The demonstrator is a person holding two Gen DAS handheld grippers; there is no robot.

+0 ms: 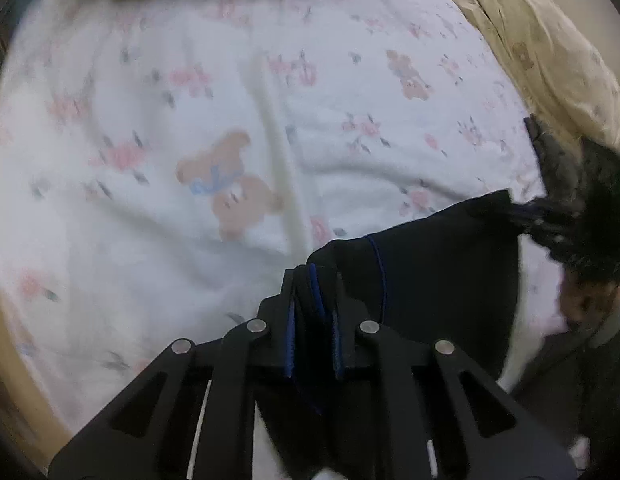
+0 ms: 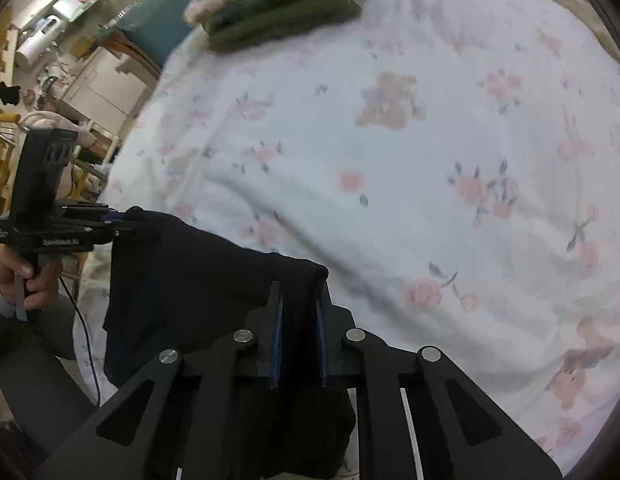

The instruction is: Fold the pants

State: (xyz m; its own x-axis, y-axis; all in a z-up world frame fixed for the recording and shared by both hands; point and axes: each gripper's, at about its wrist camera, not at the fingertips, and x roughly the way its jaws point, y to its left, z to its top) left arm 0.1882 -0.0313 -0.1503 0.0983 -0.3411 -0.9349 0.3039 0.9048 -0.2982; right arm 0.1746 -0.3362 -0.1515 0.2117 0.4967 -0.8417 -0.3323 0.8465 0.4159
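Pants dark, hanging between my two grippers at near edge of bed, top edge stretched, rest drooping below. Left gripper clamped on one corner; right gripper clamped on other. No fold made yet, I judge: still to lay flat, then fold. Sheet white, floral, bear print, wrinkled, bare ahead. Folded pile at far edge. Beige quilt alongside. Cluttered room beyond, shelves, chair.

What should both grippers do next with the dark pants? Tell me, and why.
Probably carry the dark pants out over the floral sheet and lay them flat: the left gripper and right gripper each pinch a top corner, and the cloth hangs near the bed's edge.
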